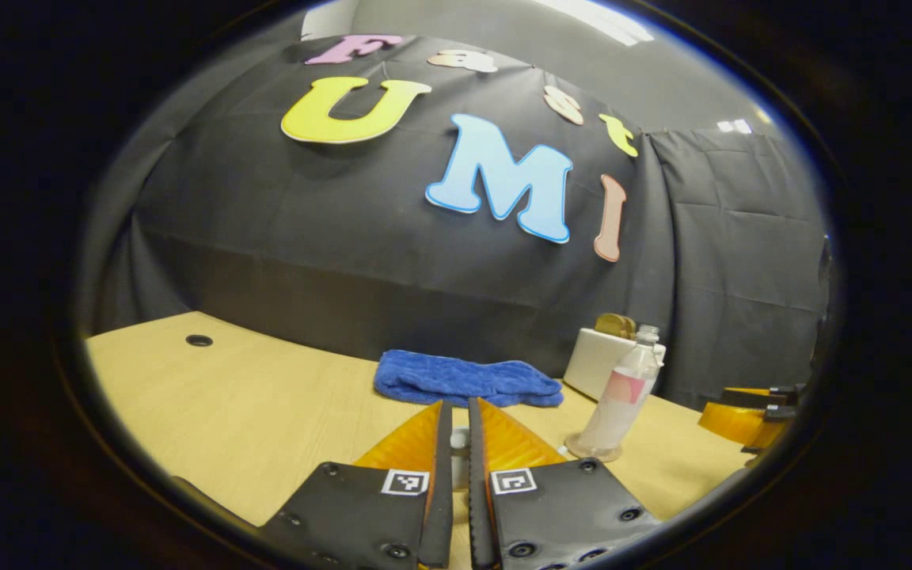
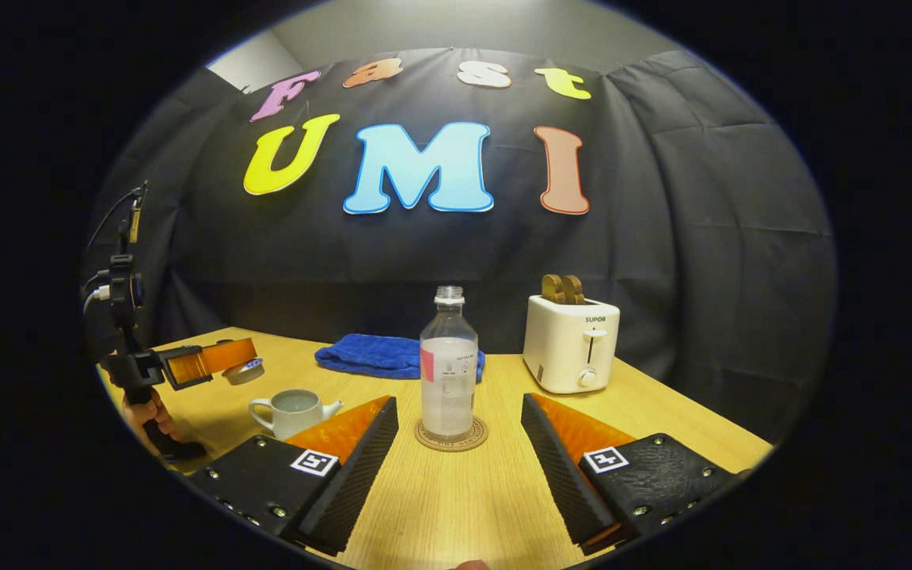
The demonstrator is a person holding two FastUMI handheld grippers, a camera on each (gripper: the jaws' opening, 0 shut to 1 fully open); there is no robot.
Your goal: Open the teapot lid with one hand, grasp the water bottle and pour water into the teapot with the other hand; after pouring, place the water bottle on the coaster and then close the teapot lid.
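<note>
Teapot (image 2: 295, 411) open on table (image 2: 456, 507), left of bottle (image 2: 448, 368). Left gripper (image 2: 222, 358) pinches lid (image 2: 243, 371), held aside above teapot so mouth stays clear. Bottle upright on coaster (image 2: 450, 436), uncapped, so pour judged done. Right gripper (image 2: 457, 443) wide open, straddling bottle without touching. Lid closing remains.

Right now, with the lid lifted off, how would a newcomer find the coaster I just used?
Start at the white toaster against the back wall of the wooden table. Nearer the camera and to its left stands a clear water bottle, ahead of the open right gripper. The coaster is the flat round disc under that bottle; the blue towel behind is soft and rumpled.
</note>
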